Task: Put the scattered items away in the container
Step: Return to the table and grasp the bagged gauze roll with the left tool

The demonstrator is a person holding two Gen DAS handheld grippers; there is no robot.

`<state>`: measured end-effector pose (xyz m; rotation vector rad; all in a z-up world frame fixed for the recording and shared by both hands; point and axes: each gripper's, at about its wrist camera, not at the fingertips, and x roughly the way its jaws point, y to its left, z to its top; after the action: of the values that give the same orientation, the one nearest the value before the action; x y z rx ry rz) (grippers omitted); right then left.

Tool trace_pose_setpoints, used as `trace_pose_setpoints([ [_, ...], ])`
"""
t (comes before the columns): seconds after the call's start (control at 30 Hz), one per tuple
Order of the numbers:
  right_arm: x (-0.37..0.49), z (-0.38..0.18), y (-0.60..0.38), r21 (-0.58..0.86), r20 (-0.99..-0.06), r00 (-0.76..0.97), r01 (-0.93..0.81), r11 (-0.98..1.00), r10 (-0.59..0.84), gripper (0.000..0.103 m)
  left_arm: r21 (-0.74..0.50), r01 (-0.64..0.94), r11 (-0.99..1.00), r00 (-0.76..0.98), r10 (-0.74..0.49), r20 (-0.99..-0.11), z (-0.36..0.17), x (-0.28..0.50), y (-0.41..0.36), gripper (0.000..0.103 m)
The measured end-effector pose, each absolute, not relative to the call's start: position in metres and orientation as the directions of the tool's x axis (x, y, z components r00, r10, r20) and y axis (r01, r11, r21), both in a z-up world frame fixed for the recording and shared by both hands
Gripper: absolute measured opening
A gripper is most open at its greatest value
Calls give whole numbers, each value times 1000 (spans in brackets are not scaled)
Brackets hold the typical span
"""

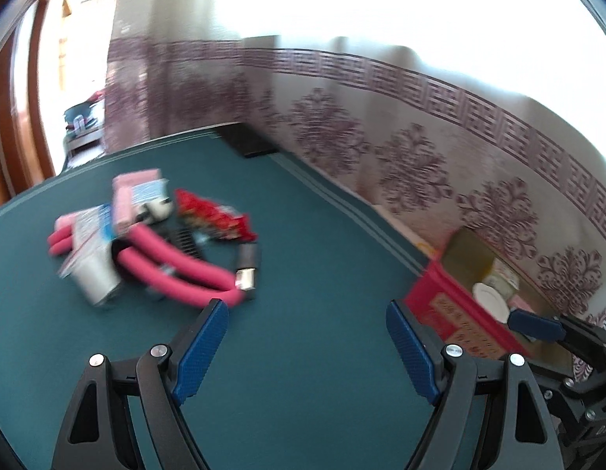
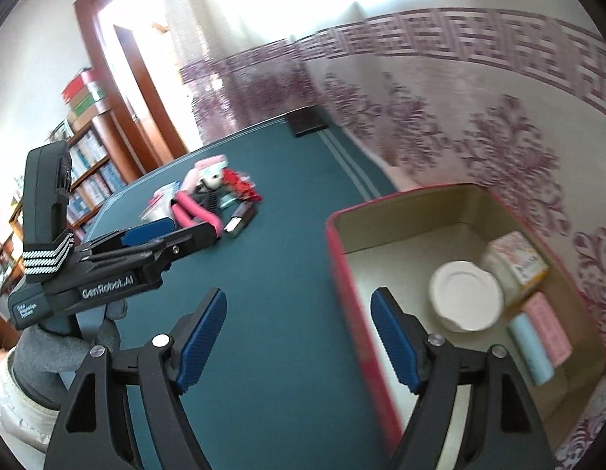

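Both sets of tongs are standing apart with nothing between them. The left gripper (image 1: pixel 306 323) is heading toward the heap of scattered items (image 1: pixel 154 243), which is lying ahead of it and off to its left on the green table (image 1: pixel 303 235). The right gripper (image 2: pixel 299 313) is hanging by the near rim of the red box (image 2: pixel 342 274), which is sitting just ahead of it and to its right; its left finger is over the table, its right finger over the rim.

To my eye the step in hand is fetching the next piece, and the heap is tangled, so it is worth singling out one thing at the edge. The pink-handled pliers (image 1: pixel 177 270) are lying nearest the left tongs, with a small dark and silver block (image 1: pixel 246 266) at their tip; either looks easy to take without dragging the silver can (image 1: pixel 95 282) or the red packet (image 1: pixel 212 215) along. Closing squarely across a handle should keep the pliers from swinging.

The box is already holding a white lid or dish (image 2: pixel 465 295), a small carton (image 2: pixel 514 262) and a pink-and-blue pack (image 2: pixel 538 333), with bare floor nearer the tongs.

The table is running up against a curtain with purple flowers (image 1: pixel 412 164). A doorway and bookshelves (image 2: pixel 87 164) are showing beyond.
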<state>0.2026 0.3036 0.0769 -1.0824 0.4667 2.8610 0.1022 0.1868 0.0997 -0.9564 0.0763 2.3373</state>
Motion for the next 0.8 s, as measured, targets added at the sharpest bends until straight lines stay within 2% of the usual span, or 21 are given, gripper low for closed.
trace_pose_setpoints([
  [0.4,174,58,264,261,-700,-701,-74,-962,-136,80,-220,-361,-906,-621,410,-668,82,78,101,84],
  [0.8,163,45,254,272,-719,-676,-61,-960,-161,80,-229,-266,-936,-636,349,-688,72,45,77,84],
])
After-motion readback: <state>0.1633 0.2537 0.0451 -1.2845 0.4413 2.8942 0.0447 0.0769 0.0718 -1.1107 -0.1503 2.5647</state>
